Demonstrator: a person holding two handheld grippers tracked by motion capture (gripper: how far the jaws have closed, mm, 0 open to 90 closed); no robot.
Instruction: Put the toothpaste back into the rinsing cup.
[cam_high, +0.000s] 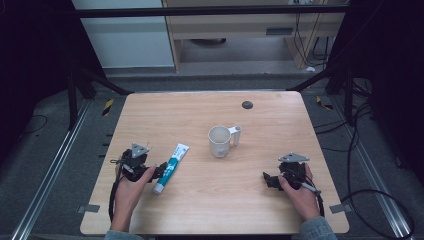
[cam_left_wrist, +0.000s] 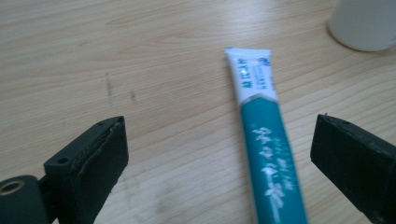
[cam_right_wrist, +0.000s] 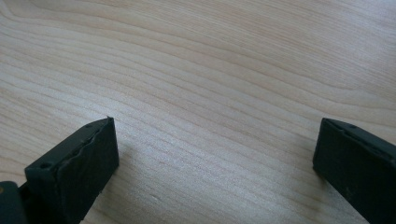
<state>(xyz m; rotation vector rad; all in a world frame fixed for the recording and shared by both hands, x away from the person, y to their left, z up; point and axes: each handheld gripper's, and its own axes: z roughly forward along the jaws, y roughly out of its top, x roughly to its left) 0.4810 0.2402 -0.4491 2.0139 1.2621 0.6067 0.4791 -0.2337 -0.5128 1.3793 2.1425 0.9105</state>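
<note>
Toothpaste tube (cam_high: 170, 167) lies flat on the wooden bench (cam_high: 210, 210), left of centre, cap end toward the person and crimped flat end pointing toward the white mug (cam_high: 220, 141), which stands well apart from it near the middle. Left gripper (cam_high: 159, 171) sits low beside the tube's lower half, jaws spread wide; in the left gripper view the tube (cam_left_wrist: 267, 154) lies between the two jaws, nearer the right one, not touched by either. Right gripper (cam_high: 270, 180) rests over bare bench at the right, jaws likewise wide, holding nothing. Handling judgement: tube looks light, soft-walled and glossy, so it will dent and may slide under a hard squeeze; best taken across the teal body near the middle, with moderate pressure, away from the thin crimp. Labelling: white band at crimp end, teal body with white script; print is blurred and cannot be read, no brand made out.
</note>
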